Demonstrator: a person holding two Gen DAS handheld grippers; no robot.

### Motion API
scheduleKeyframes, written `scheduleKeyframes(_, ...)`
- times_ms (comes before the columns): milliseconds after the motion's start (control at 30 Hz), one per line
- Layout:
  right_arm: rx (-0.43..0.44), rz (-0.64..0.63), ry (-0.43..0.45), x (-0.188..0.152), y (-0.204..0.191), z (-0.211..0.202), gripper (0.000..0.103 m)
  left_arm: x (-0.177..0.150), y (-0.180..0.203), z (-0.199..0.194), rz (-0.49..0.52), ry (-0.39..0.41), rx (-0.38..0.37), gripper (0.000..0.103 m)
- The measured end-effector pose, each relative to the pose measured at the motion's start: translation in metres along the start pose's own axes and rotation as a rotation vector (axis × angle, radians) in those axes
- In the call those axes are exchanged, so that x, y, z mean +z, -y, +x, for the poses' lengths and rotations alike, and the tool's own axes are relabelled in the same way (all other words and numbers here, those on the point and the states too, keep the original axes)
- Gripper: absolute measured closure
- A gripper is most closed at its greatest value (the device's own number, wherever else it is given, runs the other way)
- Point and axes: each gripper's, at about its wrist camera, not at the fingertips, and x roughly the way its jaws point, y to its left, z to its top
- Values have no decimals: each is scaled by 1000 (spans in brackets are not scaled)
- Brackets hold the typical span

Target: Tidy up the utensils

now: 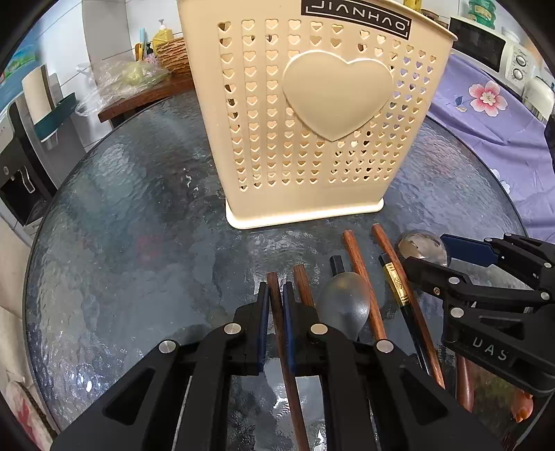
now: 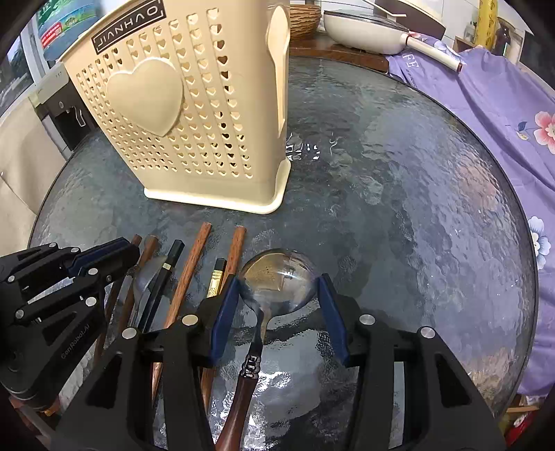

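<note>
A cream holder (image 1: 312, 121) (image 2: 180, 104) with heart-shaped holes stands upright on the round glass table (image 1: 138, 243). In front of it lie several chopsticks and two spoons. My left gripper (image 1: 275, 288) is shut on a brown wooden chopstick (image 1: 277, 312), which runs back under the gripper. A grey spoon (image 1: 343, 301) lies bowl-down just right of it. My right gripper (image 2: 279, 277) holds the wide bowl of a metal spoon (image 2: 274, 288) between its blue pads, both touching the bowl's edges. The spoon's dark handle passes under that gripper. It rests on the glass.
More brown chopsticks (image 1: 360, 277) and a black one with a gold band (image 1: 395, 281) lie between the grippers. A purple floral cloth (image 2: 503, 104) borders the table on the right, with a white pan (image 2: 364, 31) behind. A woven basket (image 1: 173, 55) sits on a wooden side table.
</note>
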Motion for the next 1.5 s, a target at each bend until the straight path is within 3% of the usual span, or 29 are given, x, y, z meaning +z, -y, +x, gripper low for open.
scheduleKeyframes(400,73,6,46,-6,11,-12,56,-4,-2,-6,-26,21,-22,96)
scheduleKeyframes(1100,178,-69,282,-17,22,-108,56,-1,-3,-114,-53,281,-70,96)
scheduleKeyframes(1500,185,-113,340,-21,17,-138,56,1,-3,-137,-55,336,-104,96)
